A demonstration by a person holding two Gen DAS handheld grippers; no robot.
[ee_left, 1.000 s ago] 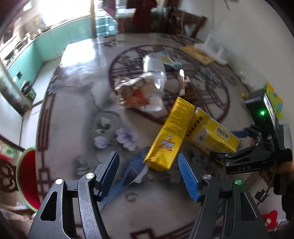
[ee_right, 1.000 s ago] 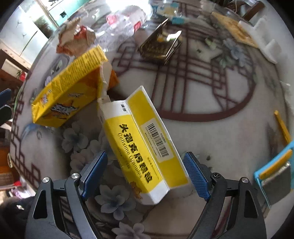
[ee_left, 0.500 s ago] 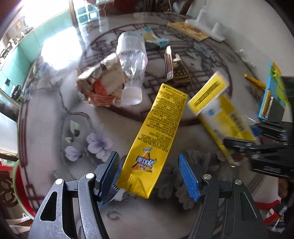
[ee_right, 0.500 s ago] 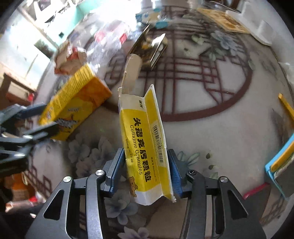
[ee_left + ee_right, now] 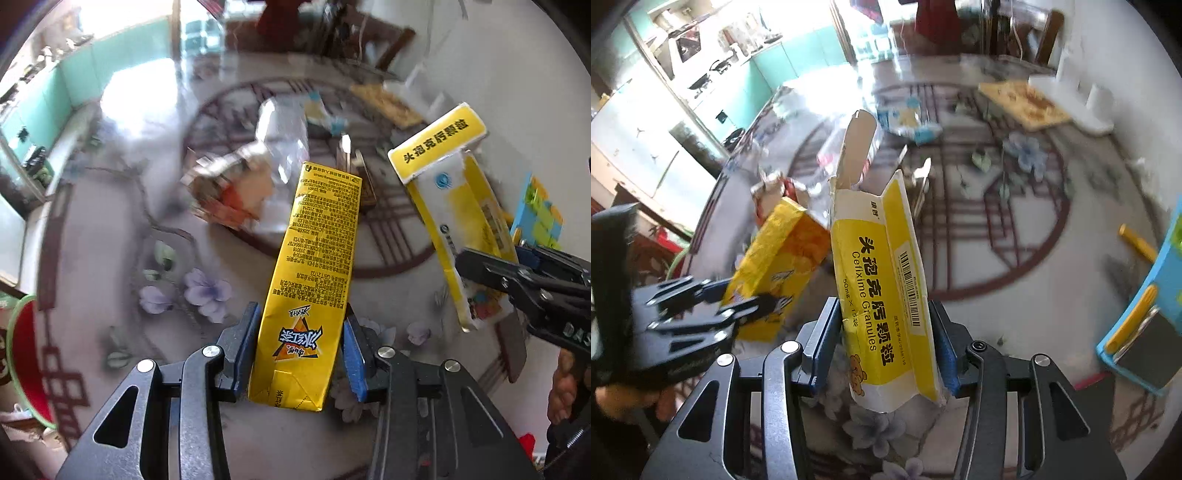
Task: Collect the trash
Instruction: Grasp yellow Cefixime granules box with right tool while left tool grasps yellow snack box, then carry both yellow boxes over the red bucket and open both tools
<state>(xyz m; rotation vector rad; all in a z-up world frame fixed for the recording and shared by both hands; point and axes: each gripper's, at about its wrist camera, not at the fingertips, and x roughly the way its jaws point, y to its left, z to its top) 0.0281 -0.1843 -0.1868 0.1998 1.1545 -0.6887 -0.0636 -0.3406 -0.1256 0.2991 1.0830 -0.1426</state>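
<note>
Two pieces of trash picked up, several left. Yellow drink carton (image 5: 310, 280) caught between the blue pads of the left gripper (image 5: 301, 354), jaws closing on its lower end, pads pressed to both side faces, the rest of the carton jutting away over the patterned worktop (image 5: 110, 221). Yellow-and-white medicine box (image 5: 886, 295) gripped across its lower half by the right gripper (image 5: 882, 343), pads against both sides, torn top flap standing open above; in the left wrist view the box hangs clear above the worktop. Both items side by side, near but apart.

Still lying on the worktop, blurred: a clear plastic bottle (image 5: 284, 140), a crumpled orange-and-white wrapper (image 5: 229, 192) just beside it, a small dark box (image 5: 354, 173) behind the carton, and a blue-and-white packet (image 5: 908, 122) farther off. A blue holder with yellow pens (image 5: 1145, 321) at the right edge, probably not trash. A red bin with a green rim (image 5: 22, 362) low at the left edge, below the worktop's edge; a likely place for the trash, though that is a guess.

Judged progress: early to middle, first two items in hand, none visibly dropped yet.
</note>
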